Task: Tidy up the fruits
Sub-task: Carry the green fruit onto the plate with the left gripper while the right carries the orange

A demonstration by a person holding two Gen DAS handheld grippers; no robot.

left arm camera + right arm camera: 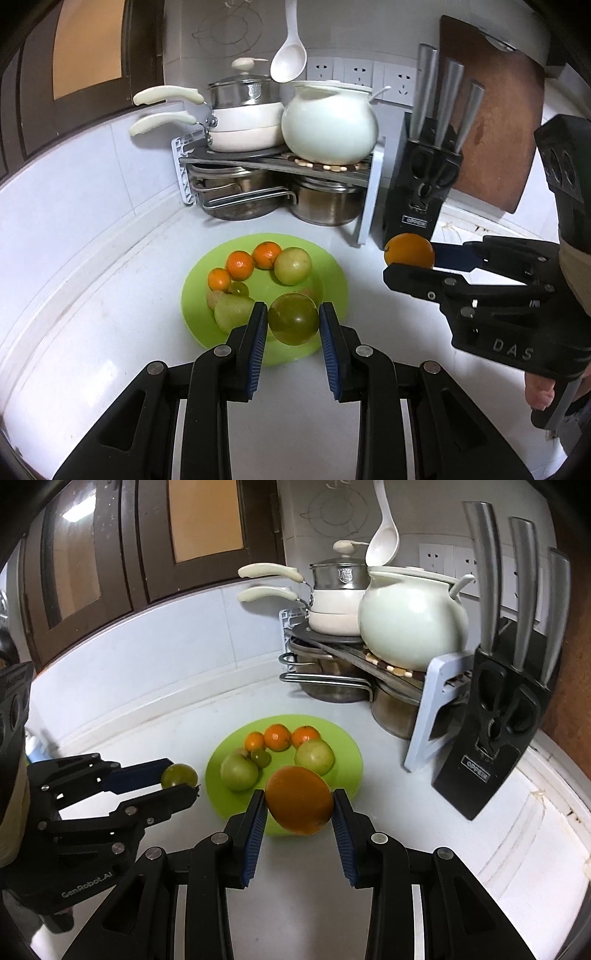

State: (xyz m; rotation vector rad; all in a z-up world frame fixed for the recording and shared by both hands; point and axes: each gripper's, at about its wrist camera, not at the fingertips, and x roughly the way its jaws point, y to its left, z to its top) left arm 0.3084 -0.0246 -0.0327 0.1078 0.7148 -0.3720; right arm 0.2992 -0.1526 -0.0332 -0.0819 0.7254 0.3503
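A light green plate (332,266) (347,746) lies on the white counter. On it are three small mandarins (240,264) (277,736), two green apples (293,266) (314,756) and a small green fruit (260,757). My left gripper (293,321) (181,781) is shut on a round green fruit (293,324) (179,774) above the plate's near edge. My right gripper (299,805) (408,260) is shut on an orange (299,799) (409,252), held above the counter to the right of the plate.
A rack (280,162) with white pans, a white pot (328,122) and steel pots below stands in the back corner. A black knife block (421,184) (491,716) and a brown cutting board (495,110) stand to the right. A ladle (290,48) hangs on the wall.
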